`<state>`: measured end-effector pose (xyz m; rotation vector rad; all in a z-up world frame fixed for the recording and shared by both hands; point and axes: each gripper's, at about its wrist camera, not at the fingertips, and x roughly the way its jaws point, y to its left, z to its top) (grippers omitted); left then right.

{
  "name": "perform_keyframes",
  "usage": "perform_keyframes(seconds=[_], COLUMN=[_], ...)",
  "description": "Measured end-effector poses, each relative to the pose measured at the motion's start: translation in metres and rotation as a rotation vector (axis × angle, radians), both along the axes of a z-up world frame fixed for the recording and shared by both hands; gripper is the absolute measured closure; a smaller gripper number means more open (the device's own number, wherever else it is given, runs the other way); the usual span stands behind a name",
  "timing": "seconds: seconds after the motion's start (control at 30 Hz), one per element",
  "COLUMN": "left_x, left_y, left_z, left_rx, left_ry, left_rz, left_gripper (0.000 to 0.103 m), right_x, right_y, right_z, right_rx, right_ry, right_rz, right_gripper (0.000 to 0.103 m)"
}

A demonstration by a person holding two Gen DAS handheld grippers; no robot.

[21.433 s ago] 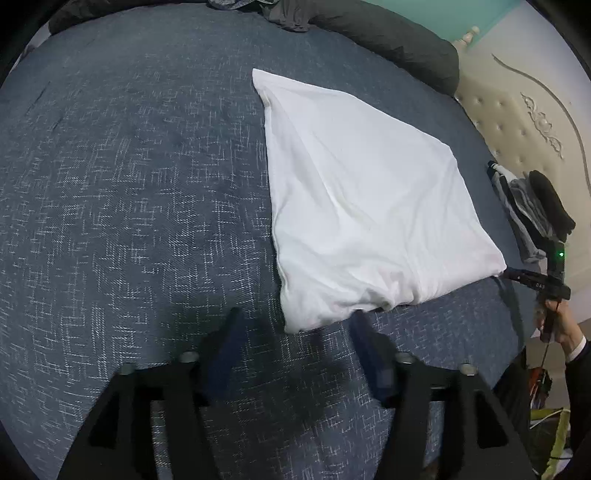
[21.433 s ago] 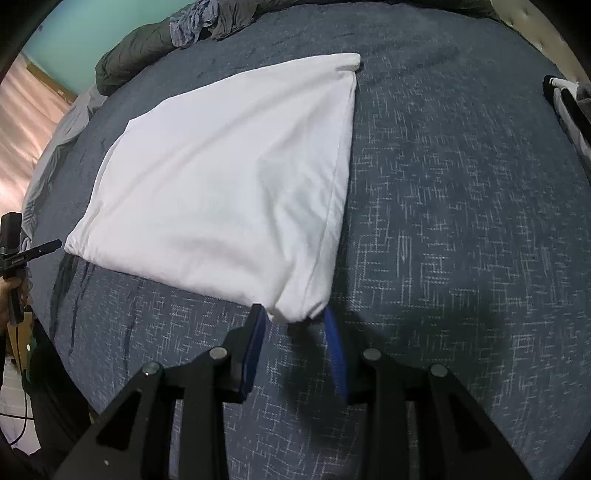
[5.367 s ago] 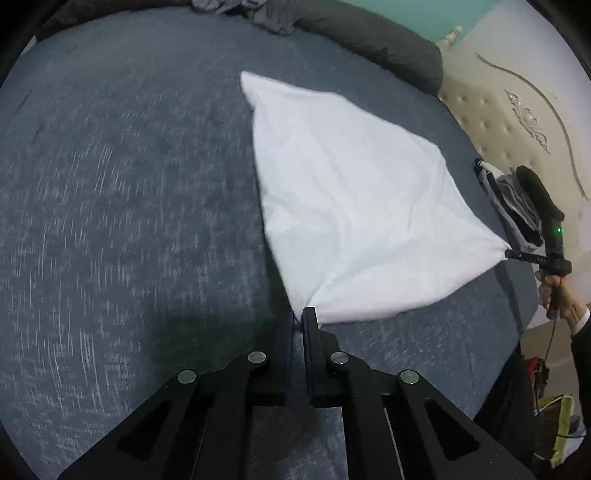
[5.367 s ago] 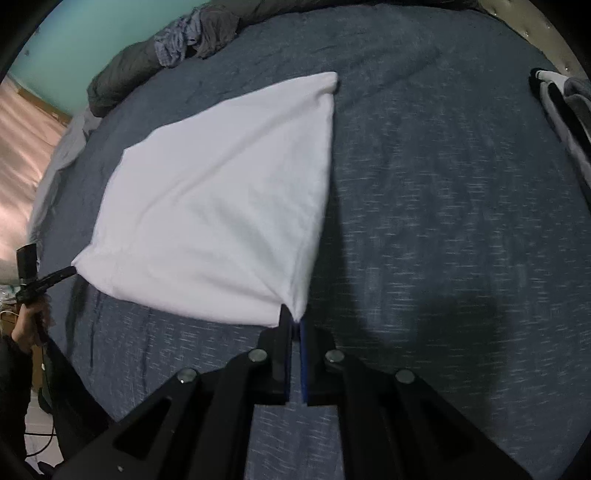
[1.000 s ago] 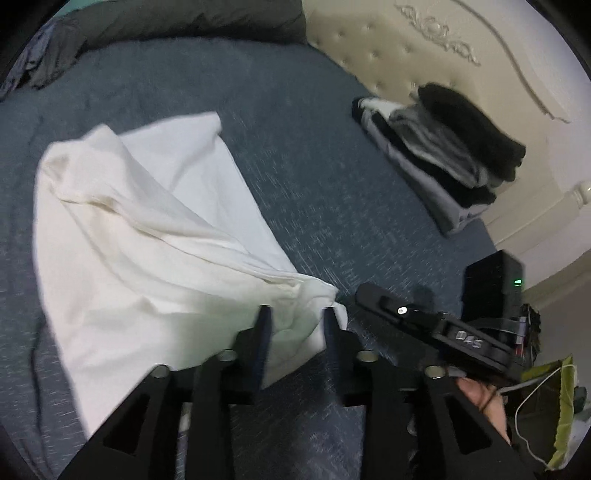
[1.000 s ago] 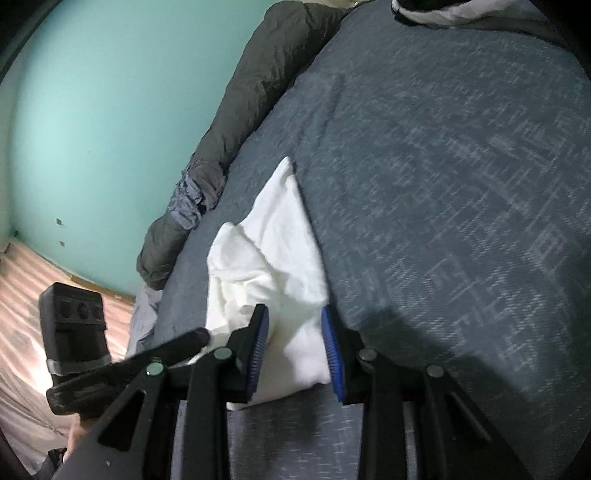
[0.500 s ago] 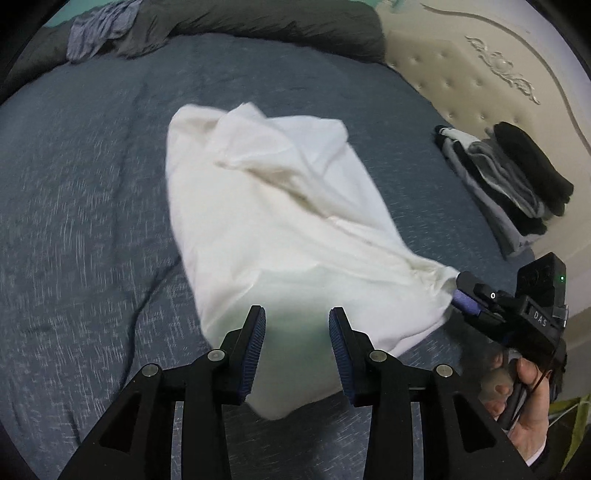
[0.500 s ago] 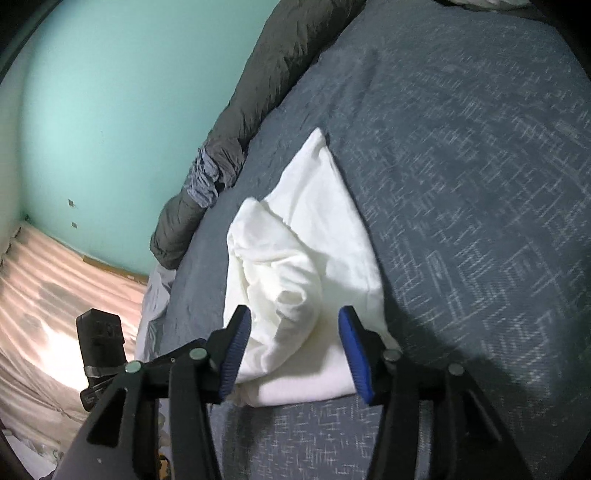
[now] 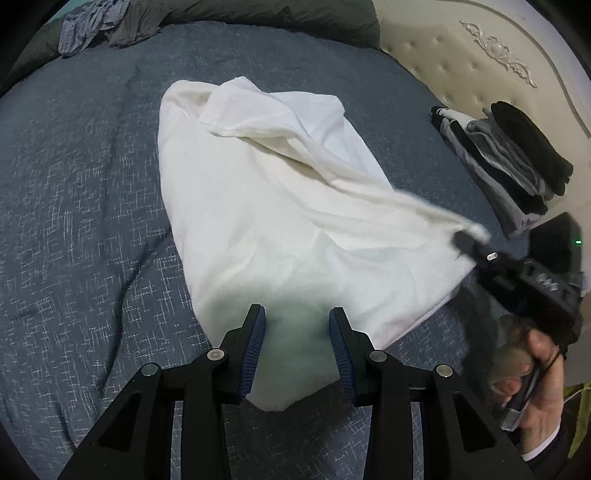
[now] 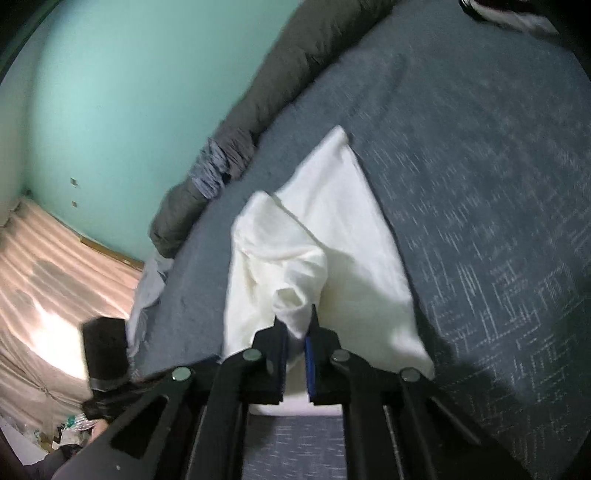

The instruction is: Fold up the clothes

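A white cloth (image 9: 266, 221) lies rumpled and partly doubled over on the blue-grey bed (image 9: 74, 221). My left gripper (image 9: 297, 314) hovers over the cloth's near edge. Its jaws stand partly open, with cloth below them but not pinched. My right gripper (image 10: 297, 326) is closing its jaws tight on a bunched fold of the white cloth (image 10: 295, 266), which sits between the blue pads. In the left wrist view the right gripper (image 9: 469, 238) holds that corner lifted off the bed at the right, with a person's hand (image 9: 535, 387) behind it.
A stack of folded dark and grey clothes (image 9: 517, 166) sits at the right by the cream padded headboard (image 9: 461, 66). A rolled dark grey duvet (image 10: 295, 74) and a crumpled grey-blue garment (image 9: 92, 26) lie along the far edge, under a teal wall (image 10: 129, 92).
The right jaws, wide half a second ago, have closed on a fold of the white cloth and its corner is lifted. The left gripper came over the cloth's near edge, jaws unchanged.
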<state>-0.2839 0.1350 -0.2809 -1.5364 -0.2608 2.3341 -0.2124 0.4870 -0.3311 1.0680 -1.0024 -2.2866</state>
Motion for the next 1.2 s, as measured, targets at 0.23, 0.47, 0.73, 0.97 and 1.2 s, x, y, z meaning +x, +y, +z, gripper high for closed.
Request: perform_keyframes(seconds=[0.23,0.47,0.73,0.97,1.2], left_x=[0.004,0.015,0.043,0.051,0.039], left_y=[0.017,-0.007,-0.015,0.002,0.001], left_z=[0.003,0.016,0.007,-0.011,-0.023], left_rx=[-0.026,-0.003,-0.056,-0.165,-0.182], left_ry=[0.004,0.029,0.022,0.052,0.073], left_rz=[-0.066,-0.006,-0.045,-0.056,-0.018], left_gripper=[0.064,0.063,0.058,0.053,0.053], right_x=[0.025,0.027,0.027,0.029,0.031], right_y=[0.017,0.029,0.029,0.027,0.029], right_z=[0.018,-0.028,-0.025,-0.02,-0.021], right_rx=[0.035,-0.043,-0.053,-0.048,-0.065], right_ry=[0.039,-0.111,-0.106,-0.101,-0.107], right_rz=[-0.075,-0.127,-0.123,-0.119,-0.118], right_gripper=[0.097,0.097,0.097,0.097,0.097])
